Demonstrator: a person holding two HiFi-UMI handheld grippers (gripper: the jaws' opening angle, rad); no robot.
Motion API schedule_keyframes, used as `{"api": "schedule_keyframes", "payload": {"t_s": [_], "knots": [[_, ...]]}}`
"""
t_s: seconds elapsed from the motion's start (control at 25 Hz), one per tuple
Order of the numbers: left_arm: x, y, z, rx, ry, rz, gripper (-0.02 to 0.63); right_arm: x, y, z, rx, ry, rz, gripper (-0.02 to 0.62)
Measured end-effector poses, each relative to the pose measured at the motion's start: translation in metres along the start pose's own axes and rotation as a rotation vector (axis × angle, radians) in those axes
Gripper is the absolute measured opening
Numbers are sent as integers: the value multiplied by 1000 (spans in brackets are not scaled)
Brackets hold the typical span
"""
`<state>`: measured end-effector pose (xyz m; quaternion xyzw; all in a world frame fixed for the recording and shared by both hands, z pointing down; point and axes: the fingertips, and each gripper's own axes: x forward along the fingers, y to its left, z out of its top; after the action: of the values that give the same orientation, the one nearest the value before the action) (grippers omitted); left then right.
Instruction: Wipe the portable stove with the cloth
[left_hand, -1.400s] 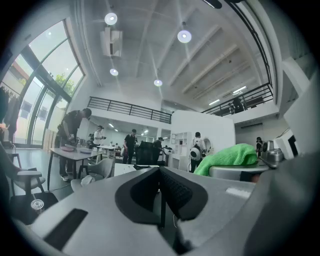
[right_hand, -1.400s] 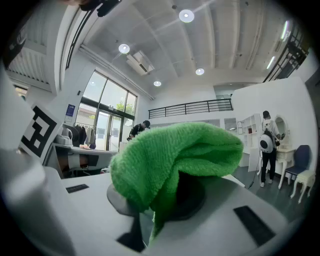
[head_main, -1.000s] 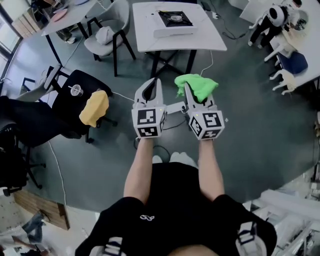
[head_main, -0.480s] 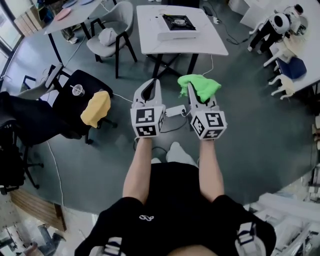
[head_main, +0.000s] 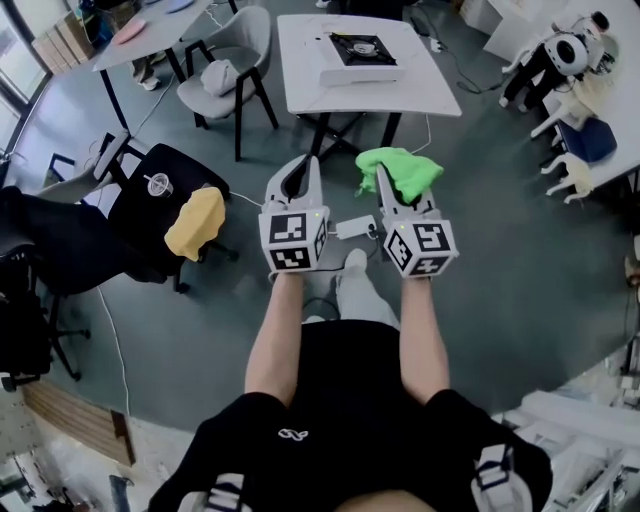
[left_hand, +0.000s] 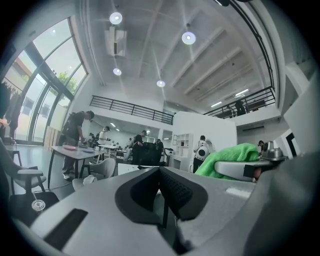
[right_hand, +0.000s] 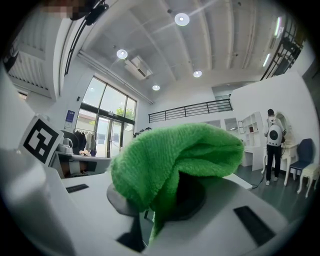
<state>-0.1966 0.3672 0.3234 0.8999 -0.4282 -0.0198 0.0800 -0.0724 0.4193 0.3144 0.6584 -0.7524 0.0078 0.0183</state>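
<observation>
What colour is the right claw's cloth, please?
The cloth is bright green, best in the right gripper view.

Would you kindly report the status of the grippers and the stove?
Left gripper shut, empty. Right gripper shut on green cloth. Portable stove on white table ahead, not yet reached. Nothing seen blocking the way.

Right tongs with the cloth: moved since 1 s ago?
Yes, slightly. The right tongs, shut on the green cloth, have come forward: in the head view the gap to the white table bearing the stove has shrunk.
</observation>
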Motion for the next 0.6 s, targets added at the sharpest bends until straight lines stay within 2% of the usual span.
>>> {"api": "schedule_keyframes", "payload": {"t_s": [0.28, 0.6], "knots": [[27, 4, -3, 8, -7, 3, -5, 23, -26, -8, 9, 7, -8, 44], [90, 28, -1, 6, 6, 62, -5, 90, -55, -10, 21, 12, 59, 44]]}}
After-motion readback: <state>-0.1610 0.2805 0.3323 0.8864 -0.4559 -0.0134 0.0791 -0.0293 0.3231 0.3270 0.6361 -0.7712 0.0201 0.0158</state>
